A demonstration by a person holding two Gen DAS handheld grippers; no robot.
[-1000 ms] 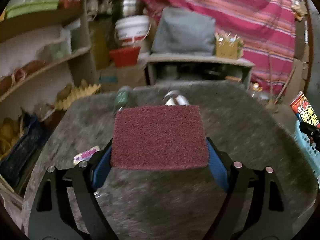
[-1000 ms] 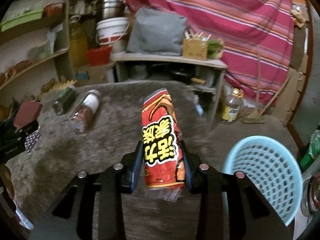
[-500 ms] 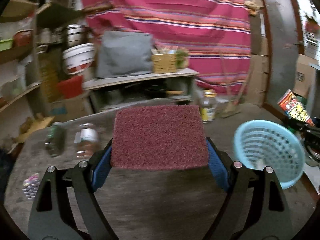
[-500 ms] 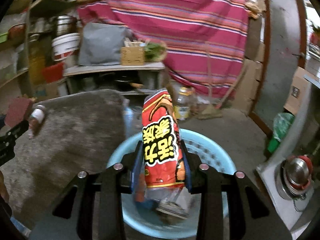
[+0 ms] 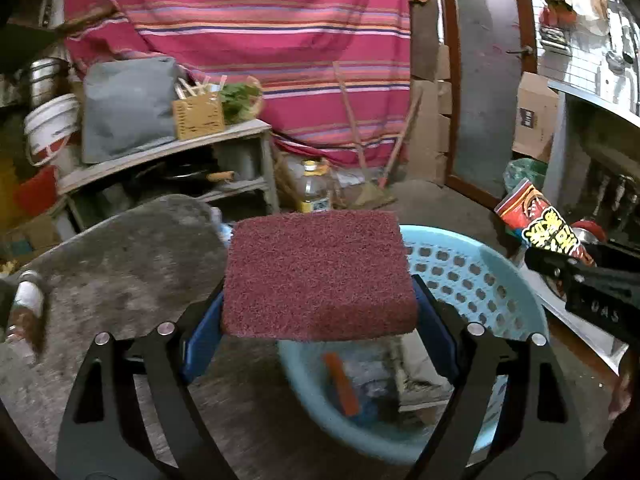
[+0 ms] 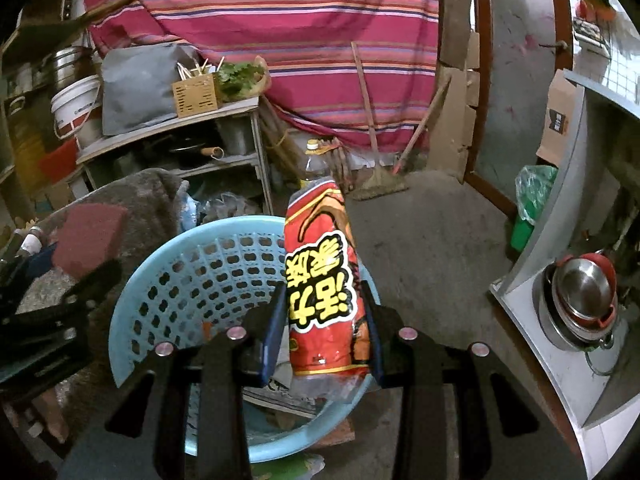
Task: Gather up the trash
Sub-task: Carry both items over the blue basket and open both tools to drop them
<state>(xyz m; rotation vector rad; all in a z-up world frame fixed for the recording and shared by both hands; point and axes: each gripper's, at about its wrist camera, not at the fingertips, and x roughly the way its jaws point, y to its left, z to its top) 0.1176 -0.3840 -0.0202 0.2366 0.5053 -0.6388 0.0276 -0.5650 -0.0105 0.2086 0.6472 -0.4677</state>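
Both grippers have swung from the grey rug to the blue laundry basket (image 5: 472, 276). Left gripper (image 5: 318, 312), jaws wide, clamps the maroon scouring pad (image 5: 318, 276) flat above the near rim. Right gripper (image 6: 324, 332) pinches the red snack packet (image 6: 322, 280), long axis pointing away, poised for dropping in.

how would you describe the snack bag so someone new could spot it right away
Find the light blue basket on the floor below the striped curtain. Above its rim, the right gripper clamps an upright snack bag: red and glossy with bold yellow characters, unlike the plain maroon pad.
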